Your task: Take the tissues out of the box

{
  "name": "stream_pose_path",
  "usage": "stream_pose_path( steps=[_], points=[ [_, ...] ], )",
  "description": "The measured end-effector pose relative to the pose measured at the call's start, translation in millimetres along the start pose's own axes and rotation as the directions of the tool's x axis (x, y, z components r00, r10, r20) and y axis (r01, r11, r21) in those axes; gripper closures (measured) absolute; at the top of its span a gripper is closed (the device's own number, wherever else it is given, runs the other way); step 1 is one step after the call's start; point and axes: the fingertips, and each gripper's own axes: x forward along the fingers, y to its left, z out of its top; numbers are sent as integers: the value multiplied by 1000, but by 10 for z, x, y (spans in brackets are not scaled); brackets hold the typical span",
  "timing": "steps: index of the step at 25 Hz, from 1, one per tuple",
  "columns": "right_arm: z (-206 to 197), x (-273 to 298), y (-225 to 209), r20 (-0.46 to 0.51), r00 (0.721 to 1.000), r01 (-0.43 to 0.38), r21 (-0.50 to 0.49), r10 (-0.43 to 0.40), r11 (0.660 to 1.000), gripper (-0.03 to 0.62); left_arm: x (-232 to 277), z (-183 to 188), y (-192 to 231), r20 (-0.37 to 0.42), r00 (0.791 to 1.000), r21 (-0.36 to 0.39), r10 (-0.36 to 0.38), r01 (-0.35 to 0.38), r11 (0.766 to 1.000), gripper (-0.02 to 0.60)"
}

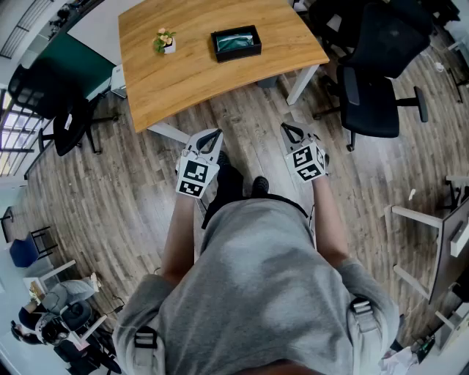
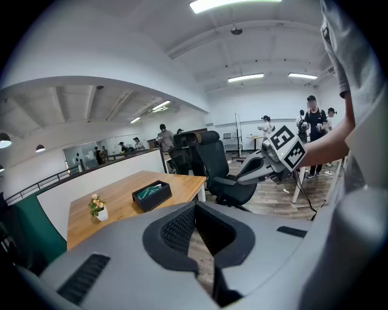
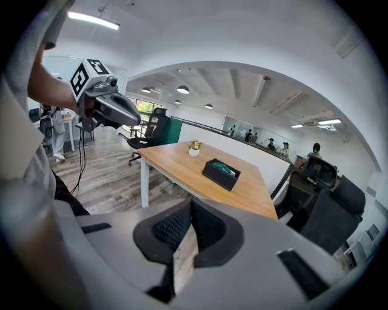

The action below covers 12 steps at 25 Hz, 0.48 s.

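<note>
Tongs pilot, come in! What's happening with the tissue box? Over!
Shut and empty: left tongs, right tongs, short of the table. The tissue box untouched on it, tissues inside. Nothing in the way.

Open-plan office. We see a grey-brown wood-plank floor (image 1: 110,198), a light wooden table (image 1: 183,73) on white legs, and black swivel chairs (image 1: 374,88) to its right. A dark green partition (image 1: 77,66) stands beside the table's left end. We note a white ceiling carrying strip lights (image 2: 233,5), and windows (image 1: 9,143) at far left.
</note>
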Motion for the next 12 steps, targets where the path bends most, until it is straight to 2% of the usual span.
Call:
stream_pose_path(
  steps=[12],
  points=[
    [-80,-127,-19,10,1000,-2,10,2,1000,588,36,56,-133,2,1000,8,-3,3,1000,561]
  ],
)
